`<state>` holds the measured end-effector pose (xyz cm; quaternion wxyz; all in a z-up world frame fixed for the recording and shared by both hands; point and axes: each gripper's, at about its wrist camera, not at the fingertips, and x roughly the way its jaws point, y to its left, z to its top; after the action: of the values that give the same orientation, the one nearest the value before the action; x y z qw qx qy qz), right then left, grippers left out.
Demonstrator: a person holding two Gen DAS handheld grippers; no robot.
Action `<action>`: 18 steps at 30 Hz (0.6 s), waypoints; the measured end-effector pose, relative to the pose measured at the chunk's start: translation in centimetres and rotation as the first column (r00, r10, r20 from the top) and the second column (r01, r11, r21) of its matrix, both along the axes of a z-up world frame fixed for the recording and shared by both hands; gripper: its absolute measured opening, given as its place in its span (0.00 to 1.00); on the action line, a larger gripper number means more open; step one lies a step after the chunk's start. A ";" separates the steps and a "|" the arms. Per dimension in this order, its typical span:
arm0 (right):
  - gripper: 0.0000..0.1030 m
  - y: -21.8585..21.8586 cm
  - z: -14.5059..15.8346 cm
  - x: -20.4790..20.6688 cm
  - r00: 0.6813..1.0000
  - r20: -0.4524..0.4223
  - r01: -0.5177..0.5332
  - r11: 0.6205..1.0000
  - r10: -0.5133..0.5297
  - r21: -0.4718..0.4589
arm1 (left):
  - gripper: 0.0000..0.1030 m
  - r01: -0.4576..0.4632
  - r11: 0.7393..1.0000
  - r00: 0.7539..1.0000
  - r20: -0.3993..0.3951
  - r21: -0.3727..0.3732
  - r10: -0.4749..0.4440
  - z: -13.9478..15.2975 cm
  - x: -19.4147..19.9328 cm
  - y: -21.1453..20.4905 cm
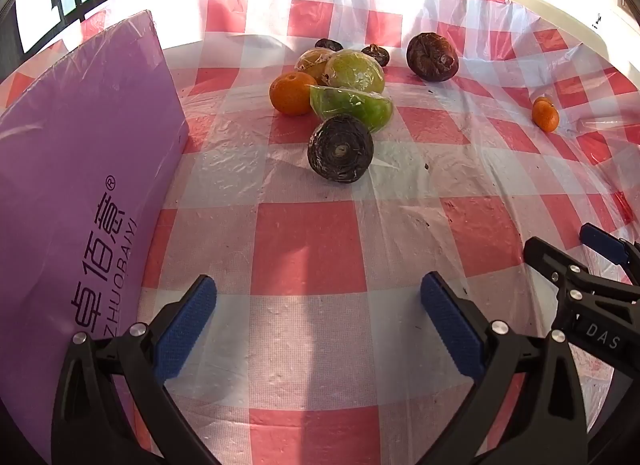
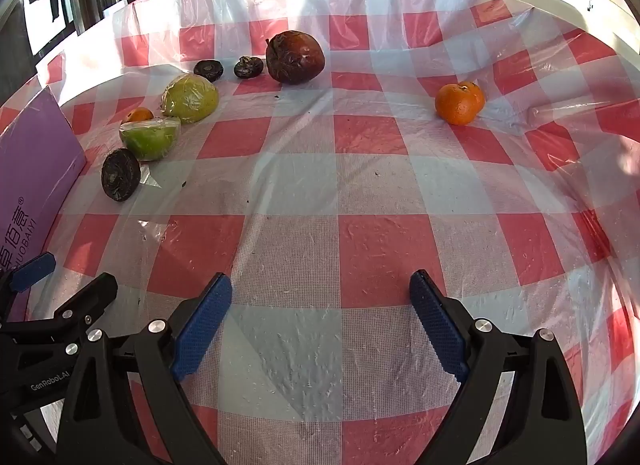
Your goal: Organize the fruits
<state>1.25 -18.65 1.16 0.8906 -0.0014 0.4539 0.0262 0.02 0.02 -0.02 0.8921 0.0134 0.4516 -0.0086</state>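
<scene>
Fruit lies on a red-and-white checked cloth. A dark wrinkled fruit point(image 1: 341, 148) sits nearest, with a wrapped green half point(image 1: 352, 107), a wrapped green whole fruit point(image 1: 354, 72) and an orange point(image 1: 291, 93) behind it. A big dark red fruit point(image 2: 295, 57) and two small dark ones point(image 2: 249, 66) lie farther back. A pair of small oranges point(image 2: 459, 102) rests apart at the right. My left gripper point(image 1: 318, 323) is open over bare cloth, well short of the fruit. My right gripper point(image 2: 320, 323) is open too, with nothing between its fingers.
A purple box point(image 1: 80, 193) with printed lettering stands along the left side, close to the fruit cluster. Crinkled clear plastic covers the cloth point(image 2: 304, 193). The two grippers hover side by side, each showing at the edge of the other's view.
</scene>
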 end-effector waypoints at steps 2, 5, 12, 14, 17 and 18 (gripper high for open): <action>0.85 0.0 0.0 0.0 1.000 0.000 0.000 1.000 0.000 -0.001 | 0.99 0.000 1.000 1.000 0.004 0.002 0.000 0.0 0.0 0.0; 0.85 0.0 0.0 0.0 1.000 0.000 0.000 1.000 0.000 0.000 | 0.99 0.000 1.000 1.000 0.006 0.004 0.000 0.0 -0.1 0.0; 0.85 0.0 0.0 0.0 1.000 0.000 0.000 1.000 0.000 0.000 | 0.99 0.000 1.000 1.000 0.005 0.003 0.000 0.0 0.0 0.0; 0.85 0.0 0.0 0.0 1.000 0.000 0.000 1.000 0.000 0.000 | 0.99 0.000 1.000 1.000 0.006 0.003 0.000 0.0 0.0 0.0; 0.85 0.0 0.1 0.0 1.000 0.001 0.000 1.000 0.000 0.000 | 0.99 0.000 1.000 1.000 0.005 0.003 0.000 0.0 0.0 0.0; 0.85 0.0 0.1 0.0 1.000 0.001 0.000 1.000 0.000 0.000 | 0.99 0.000 1.000 1.000 0.006 0.003 0.000 0.0 0.0 0.0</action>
<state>1.25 -18.66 1.22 0.8908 -0.0013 0.4537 0.0264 0.00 0.00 0.00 0.8933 0.0149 0.4491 -0.0078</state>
